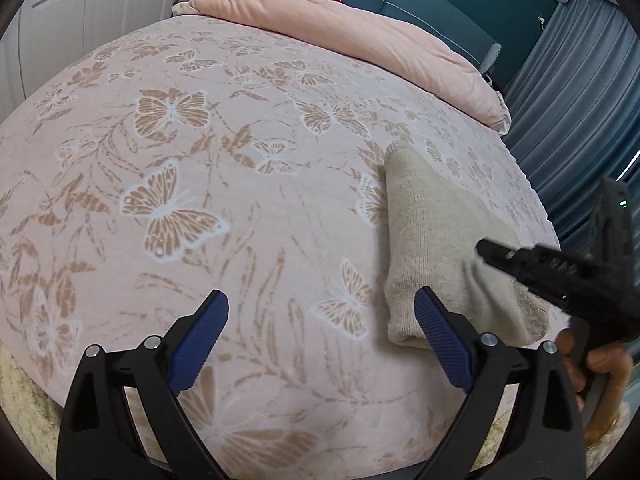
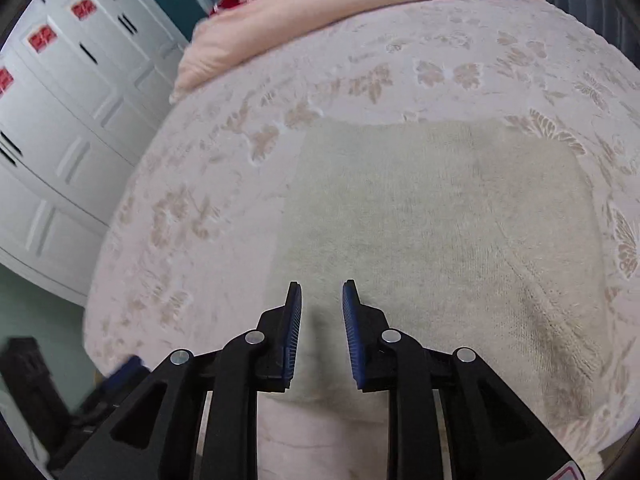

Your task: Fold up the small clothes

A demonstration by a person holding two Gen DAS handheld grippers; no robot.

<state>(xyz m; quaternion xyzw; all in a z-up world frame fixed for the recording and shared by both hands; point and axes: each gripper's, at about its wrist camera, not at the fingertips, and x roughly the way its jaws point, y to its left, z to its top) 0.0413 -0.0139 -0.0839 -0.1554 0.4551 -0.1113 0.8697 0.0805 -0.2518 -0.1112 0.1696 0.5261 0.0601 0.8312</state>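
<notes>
Reporter: Garment placement, please?

Photographer: Cream knit garment [image 2: 432, 216] lies flat on the butterfly-print bedspread [image 1: 200, 160], near the bed's front edge, folded to a rough rectangle. Seen from the right wrist, its long axis runs side to side.

Reporter: Which tool is closer?

Photographer: Right gripper [image 2: 320, 308] hovers directly over the garment's near edge, jaws narrowed to a slim gap, nothing between them. Left gripper [image 1: 320, 320] stands spread wide and empty over bare bedspread; the garment lies off to its right, one pad overlapping the corner in view.

Reporter: So the next grab?

Photographer: Likely the right's.
</notes>
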